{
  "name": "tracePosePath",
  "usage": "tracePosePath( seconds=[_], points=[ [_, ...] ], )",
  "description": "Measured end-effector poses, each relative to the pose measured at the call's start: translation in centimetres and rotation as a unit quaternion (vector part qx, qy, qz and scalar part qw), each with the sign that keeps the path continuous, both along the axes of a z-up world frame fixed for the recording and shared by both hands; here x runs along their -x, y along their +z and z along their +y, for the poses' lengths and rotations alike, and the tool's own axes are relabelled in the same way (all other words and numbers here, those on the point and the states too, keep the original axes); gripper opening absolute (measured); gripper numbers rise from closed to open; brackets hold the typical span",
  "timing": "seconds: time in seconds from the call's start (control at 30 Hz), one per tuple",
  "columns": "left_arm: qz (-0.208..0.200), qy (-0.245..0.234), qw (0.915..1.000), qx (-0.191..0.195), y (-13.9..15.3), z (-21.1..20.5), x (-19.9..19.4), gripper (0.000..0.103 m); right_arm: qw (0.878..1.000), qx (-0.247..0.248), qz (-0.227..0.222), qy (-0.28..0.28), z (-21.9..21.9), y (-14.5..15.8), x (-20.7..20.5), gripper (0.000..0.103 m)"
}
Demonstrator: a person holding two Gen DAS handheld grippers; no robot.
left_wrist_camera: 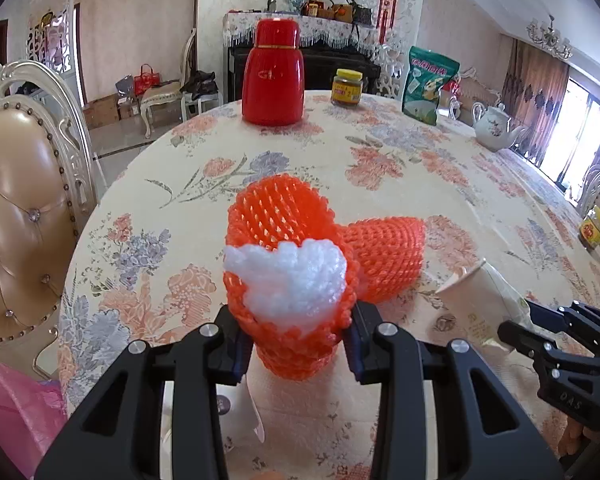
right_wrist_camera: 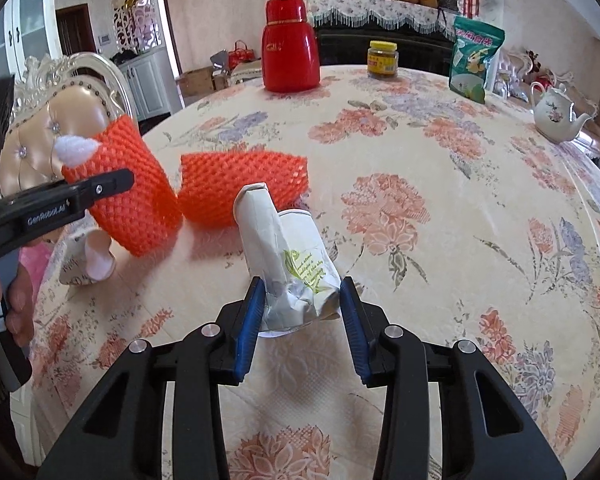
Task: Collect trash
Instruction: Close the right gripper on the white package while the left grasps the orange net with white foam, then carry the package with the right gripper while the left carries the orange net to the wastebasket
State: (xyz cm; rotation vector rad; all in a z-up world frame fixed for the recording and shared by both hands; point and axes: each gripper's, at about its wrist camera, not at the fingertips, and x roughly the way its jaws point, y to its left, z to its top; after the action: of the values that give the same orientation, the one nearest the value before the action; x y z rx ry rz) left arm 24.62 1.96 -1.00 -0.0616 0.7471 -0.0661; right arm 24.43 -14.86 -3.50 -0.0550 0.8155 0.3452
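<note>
- Left tongs (left_wrist_camera: 296, 344): clamped on the near orange foam net (left_wrist_camera: 288, 240), the pads squeezing its lower part. A white foam piece (left_wrist_camera: 288, 284) sits in the net's mouth and is not itself pinched.
- Right tongs (right_wrist_camera: 302, 312): closed on the crushed paper cup (right_wrist_camera: 288, 264), pads on both flanks of its crumpled base; the cup's rim end points away over the bench (right_wrist_camera: 460, 200).
- Second orange net (right_wrist_camera: 240, 188) lies loose on the bench, just behind the cup and touching the held net's side. It looks like the next pick.
- Pink plastic bag (left_wrist_camera: 16, 412) shows at the bench's left edge, beside the chair (left_wrist_camera: 24, 200). It's probably the trash bag; I can't see its opening.
- Keep the held net's mouth upward when you lift, or the white piece likely tips out.
- Foam net compresses and springs back. Hold steady pressure; don't relax mid-carry.
- The cup is already flattened, so it could slip sideways. Lift it straight and avoid rolling the wrist.
- Lift the left load clear of the second net so it doesn't drag along.
- Keep both loads away from the red flask (left_wrist_camera: 274, 76) and jar (left_wrist_camera: 347, 88); they're well apart on the far side, so low risk.
- Another crumpled paper piece (right_wrist_camera: 88, 260) sits under the left tongs; collect it later.
</note>
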Motion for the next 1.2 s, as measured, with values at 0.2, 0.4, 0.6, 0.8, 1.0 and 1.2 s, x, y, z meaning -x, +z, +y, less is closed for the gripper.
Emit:
tracePosePath(
  seconds=[0.2, 0.4, 0.6, 0.8, 1.0, 1.2],
  points=[
    [-0.019, -0.004, 0.9998, 0.007, 1.8, 0.1, 1.8, 0.036, 1.0, -0.008, -0.017, -0.005, -0.1, 1.7, 0.6, 0.038],
    [-0.041, -0.002, 0.9991, 0.007, 4.0, 0.6, 4.0, 0.036, 0.999, -0.01, -0.034, -0.002, 0.4, 3.5, 1.7, 0.038],
    [-0.057, 0.009, 0.9983, 0.009, 5.8, 2.0, 6.9, 0.036, 0.999, -0.015, -0.051, 0.007, 1.7, 5.1, 3.1, 0.038],
    [-0.071, 0.023, 0.9972, 0.008, 7.2, 3.9, 9.7, 0.036, 0.998, -0.02, -0.064, 0.023, 3.5, 6.6, 4.5, 0.038],
    [-0.079, 0.038, 0.9961, 0.008, 7.9, 6.0, 11.9, 0.036, 0.996, -0.022, -0.072, 0.038, 5.5, 7.6, 5.7, 0.038],
    [-0.086, 0.056, 0.9947, 0.009, 8.2, 8.4, 14.5, 0.036, 0.996, -0.021, -0.075, 0.053, 7.5, 8.1, 6.8, 0.038]
  ],
)
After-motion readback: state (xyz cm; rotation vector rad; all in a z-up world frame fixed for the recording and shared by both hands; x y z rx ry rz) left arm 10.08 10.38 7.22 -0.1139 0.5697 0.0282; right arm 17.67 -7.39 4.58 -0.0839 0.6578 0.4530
